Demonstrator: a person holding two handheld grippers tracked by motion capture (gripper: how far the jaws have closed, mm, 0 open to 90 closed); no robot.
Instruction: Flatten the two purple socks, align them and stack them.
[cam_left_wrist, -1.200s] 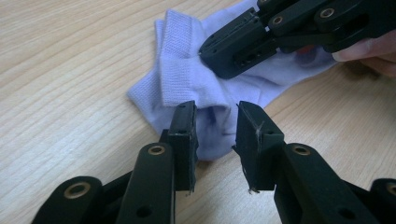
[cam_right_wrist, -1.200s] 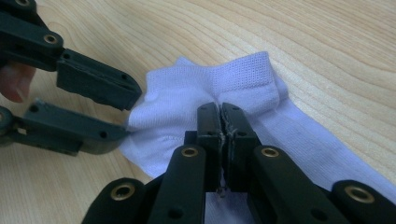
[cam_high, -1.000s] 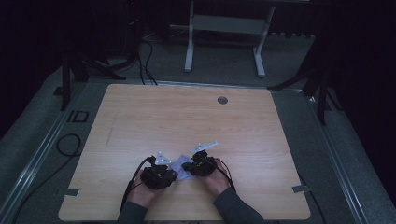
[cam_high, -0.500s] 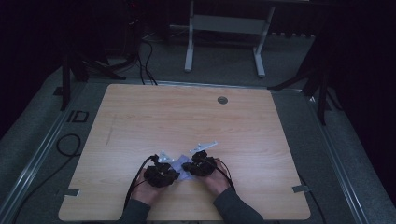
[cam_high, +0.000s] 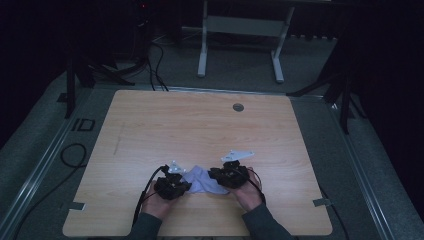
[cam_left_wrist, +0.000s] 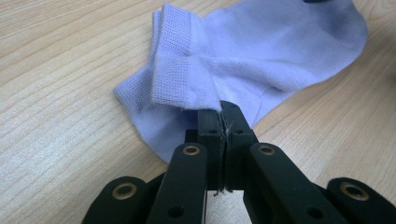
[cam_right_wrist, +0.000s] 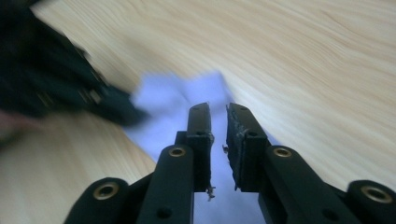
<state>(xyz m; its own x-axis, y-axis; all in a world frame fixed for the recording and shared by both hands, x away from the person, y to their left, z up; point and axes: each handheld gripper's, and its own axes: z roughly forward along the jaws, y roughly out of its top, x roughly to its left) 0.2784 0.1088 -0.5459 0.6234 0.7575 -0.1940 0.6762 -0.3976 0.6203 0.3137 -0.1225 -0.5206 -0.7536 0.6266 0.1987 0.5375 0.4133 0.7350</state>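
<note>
Since the earlier pictures, very little has changed: both hands sit in the same spot near the front edge of the table, with the sock between them just as before.

The sock is pale purple and lies flat on the wooden table, close to the person. There are no boxes, bowls or bags on the table.

The left gripper has its two black jaws pressed tight together on the sock's ribbed cuff. The cuff is folded over where the jaws pinch it.

The right gripper has its jaws a little apart, with a thin gap between them. It sits over the sock, and the purple cloth shows under and past the jaws. It is not clamped on anything that can be seen.

From the high view, the sock is small and mostly hidden between the two grippers. The left gripper view shows it up close: the cuff, the knit lines and the rounded toe end. The right gripper view is blurry, and it shows the other gripper as a dark shape at the left.
</note>
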